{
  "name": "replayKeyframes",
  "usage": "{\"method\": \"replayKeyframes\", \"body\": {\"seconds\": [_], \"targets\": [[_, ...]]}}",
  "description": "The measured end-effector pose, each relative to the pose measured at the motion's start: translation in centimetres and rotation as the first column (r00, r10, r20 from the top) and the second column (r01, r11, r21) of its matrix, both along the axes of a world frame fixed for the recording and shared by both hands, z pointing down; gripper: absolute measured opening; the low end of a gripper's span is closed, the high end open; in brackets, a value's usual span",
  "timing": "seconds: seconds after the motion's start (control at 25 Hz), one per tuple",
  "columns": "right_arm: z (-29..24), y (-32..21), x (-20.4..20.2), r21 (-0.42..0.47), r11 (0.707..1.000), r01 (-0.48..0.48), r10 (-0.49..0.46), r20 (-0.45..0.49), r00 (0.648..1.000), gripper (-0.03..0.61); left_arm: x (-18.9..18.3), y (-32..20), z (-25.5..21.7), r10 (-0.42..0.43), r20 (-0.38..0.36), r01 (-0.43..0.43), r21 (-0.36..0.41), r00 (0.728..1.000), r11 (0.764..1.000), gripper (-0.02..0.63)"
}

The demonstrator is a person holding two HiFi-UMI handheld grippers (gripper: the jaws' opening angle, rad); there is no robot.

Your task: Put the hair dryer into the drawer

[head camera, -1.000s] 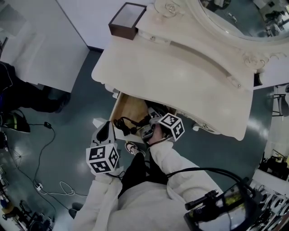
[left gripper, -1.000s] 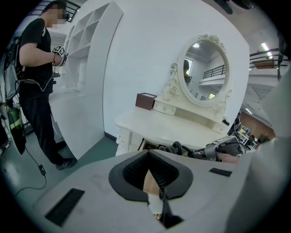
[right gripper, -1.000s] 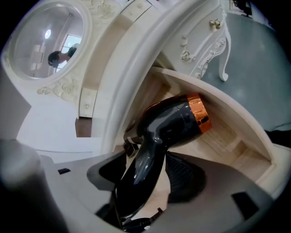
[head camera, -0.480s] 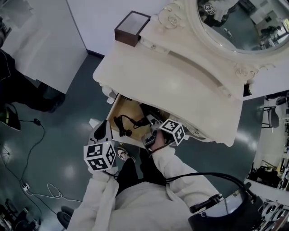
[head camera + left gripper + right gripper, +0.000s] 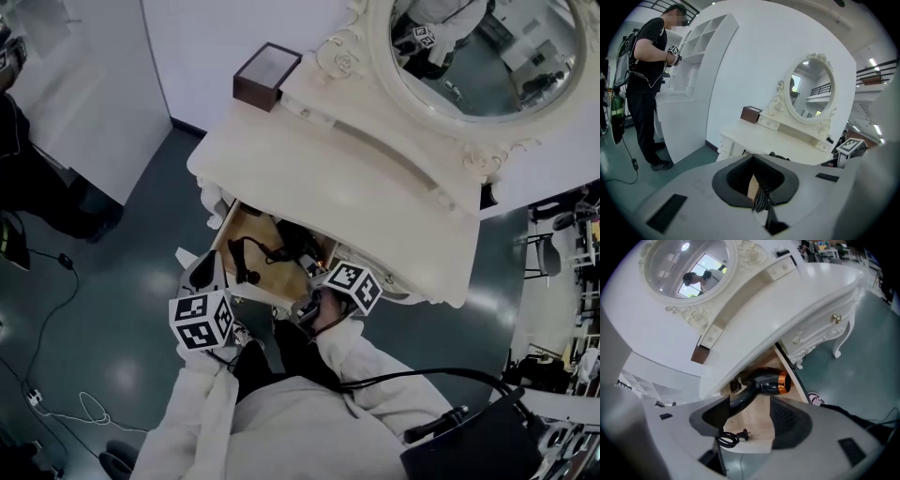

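Observation:
The black hair dryer (image 5: pixel 764 379) with a copper ring lies in the open wooden drawer (image 5: pixel 757 420) under the white dressing table (image 5: pixel 375 178). Its handle runs behind one jaw of my right gripper (image 5: pixel 750 413). That gripper is open, and its jaws stand wide apart just outside the drawer front. The plug (image 5: pixel 743 434) and a coil of cord (image 5: pixel 725 440) rest at the drawer's front. From the head view the dryer (image 5: pixel 298 246) shows dark inside the drawer (image 5: pixel 246 230). My left gripper (image 5: pixel 757 187) is shut on a bundle of the power cord (image 5: pixel 762 199) at the drawer's left front corner.
An oval mirror (image 5: pixel 469 56) and a brown box (image 5: pixel 267 75) stand on the dressing table top. A person (image 5: pixel 647 84) stands by white shelving (image 5: pixel 703 42) at the far left. Cables (image 5: pixel 56 281) trail over the floor on the left.
My right gripper has drawn back a little from the drawer toward my body, leaving the dryer inside. The left gripper stays at the drawer's front corner. The head camera has tilted up.

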State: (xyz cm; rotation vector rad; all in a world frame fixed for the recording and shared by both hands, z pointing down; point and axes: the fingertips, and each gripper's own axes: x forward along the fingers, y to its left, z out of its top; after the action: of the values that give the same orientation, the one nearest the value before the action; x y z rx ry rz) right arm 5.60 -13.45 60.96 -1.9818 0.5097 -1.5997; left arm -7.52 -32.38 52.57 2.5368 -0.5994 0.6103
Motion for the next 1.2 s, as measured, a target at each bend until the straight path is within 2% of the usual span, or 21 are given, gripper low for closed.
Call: {"method": "replayKeyframes", "body": {"seconds": [0.28, 0.36, 0.44, 0.52, 0.64, 0.72, 0.84, 0.88, 1.08, 1.12, 1.2], "targets": [[-3.7, 0.0, 1.6, -0.023, 0.994, 0.11, -0.112, -0.145, 0.983, 0.304, 0.7, 1.4, -0.5, 0.02, -0.015, -0.02, 0.004, 1.0, 1.0, 0.008], [-5.0, -1.0, 1.7, -0.005, 0.984, 0.179, -0.176, -0.202, 0.963, 0.304, 0.6, 1.5, -0.5, 0.019, -0.013, -0.019, 0.006, 1.0, 1.0, 0.008], [-6.2, -2.6, 1.3, 0.027, 0.954, 0.3, -0.283, -0.258, 0.924, 0.304, 0.3, 1.5, -0.5, 0.012, -0.005, -0.012, 0.005, 1.0, 1.0, 0.008], [-7.2, -4.3, 0.2, 0.049, 0.89, 0.453, -0.42, -0.297, 0.858, 0.302, -0.1, 1.5, -0.3, 0.004, 0.008, -0.004, 0.002, 1.0, 1.0, 0.008], [-8.1, -6.3, -1.4, 0.031, 0.777, 0.629, -0.581, -0.349, 0.735, 0.302, -1.0, 1.2, 0.1, -0.014, 0.027, 0.014, -0.001, 1.0, 1.0, 0.008], [-8.6, -7.3, -2.0, 0.006, 0.718, 0.696, -0.642, -0.379, 0.666, 0.302, -1.6, 0.9, 0.2, -0.032, 0.035, 0.032, -0.002, 0.999, 0.999, 0.008], [-9.4, -8.6, -2.4, -0.006, 0.649, 0.761, -0.697, -0.406, 0.591, 0.302, -2.5, 0.7, 0.5, -0.051, 0.049, 0.051, -0.012, 0.998, 0.999, 0.008], [-9.6, -9.0, -2.7, -0.008, 0.617, 0.787, -0.72, -0.411, 0.56, 0.302, -2.6, 0.8, 0.7, -0.046, 0.053, 0.048, -0.023, 0.998, 0.999, 0.008], [-9.8, -11.3, -4.2, -0.041, 0.408, 0.912, -0.836, -0.42, 0.354, 0.304, -2.8, 1.8, 1.5, 0.013, 0.059, -0.008, -0.082, 0.998, 0.997, 0.008], [-9.8, -11.9, -4.6, -0.059, 0.356, 0.933, -0.854, -0.426, 0.299, 0.304, -2.9, 1.9, 1.6, 0.013, 0.059, -0.009, -0.082, 0.998, 0.997, 0.008], [-9.6, -13.2, -5.4, -0.111, 0.224, 0.968, -0.884, -0.442, 0.154, 0.304, -3.0, 1.9, 1.7, 0.019, 0.055, -0.014, -0.086, 0.998, 0.996, 0.008]]}}
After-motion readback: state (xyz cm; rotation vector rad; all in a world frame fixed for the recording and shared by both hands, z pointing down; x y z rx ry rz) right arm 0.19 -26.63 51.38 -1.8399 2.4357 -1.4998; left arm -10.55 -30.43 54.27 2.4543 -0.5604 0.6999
